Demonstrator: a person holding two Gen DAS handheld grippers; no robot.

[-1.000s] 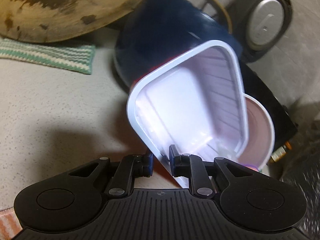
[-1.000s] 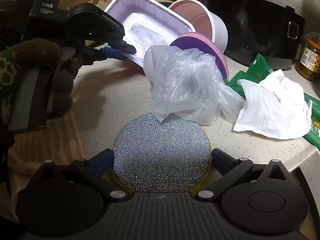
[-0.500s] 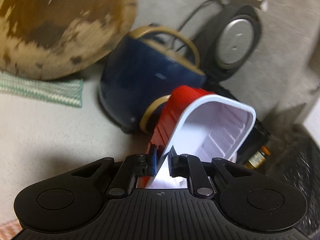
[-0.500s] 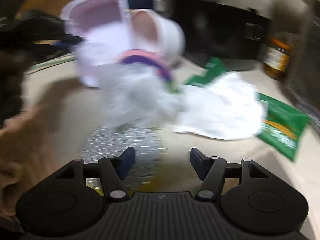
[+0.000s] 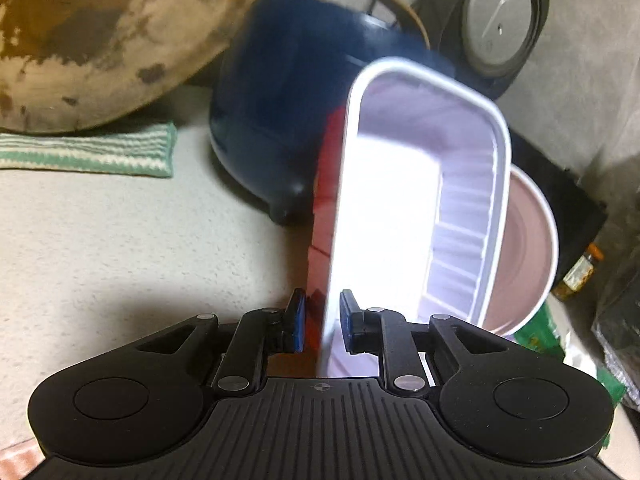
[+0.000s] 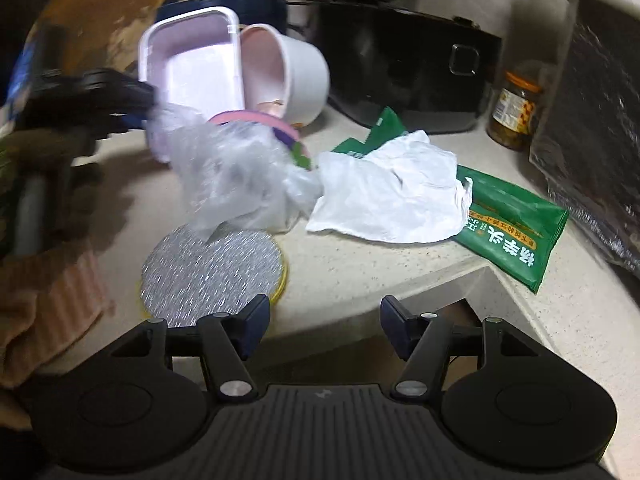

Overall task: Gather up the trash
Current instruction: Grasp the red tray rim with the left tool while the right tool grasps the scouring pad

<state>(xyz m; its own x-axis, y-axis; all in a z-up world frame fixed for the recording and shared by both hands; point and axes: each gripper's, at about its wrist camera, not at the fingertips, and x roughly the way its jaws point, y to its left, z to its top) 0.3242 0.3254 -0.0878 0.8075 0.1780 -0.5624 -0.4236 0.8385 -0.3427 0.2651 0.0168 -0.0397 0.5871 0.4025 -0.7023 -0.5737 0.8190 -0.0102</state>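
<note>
My left gripper (image 5: 322,322) is shut on the rim of a white plastic food tray (image 5: 420,200) with a red outside, held tilted above the counter. The tray (image 6: 196,68) and the left gripper (image 6: 140,108) also show in the right wrist view. A white paper cup (image 6: 292,76) lies on its side behind the tray. A crumpled clear plastic bag (image 6: 236,176), a crumpled white tissue (image 6: 388,192), a green snack wrapper (image 6: 516,224) and a round foil lid (image 6: 212,272) lie on the counter. My right gripper (image 6: 324,326) is open and empty near the counter edge.
A dark blue pot (image 5: 288,100) and a large brown round board (image 5: 100,36) stand behind the tray. A black appliance (image 6: 408,72) and a glass jar (image 6: 514,110) stand at the back. A striped green cloth (image 5: 88,152) lies at left. The counter edge (image 6: 400,300) is just ahead of my right gripper.
My left gripper has lifted and turned the tray. My right gripper has pulled back and to the right, away from the foil lid, and the plastic bag has shifted.
</note>
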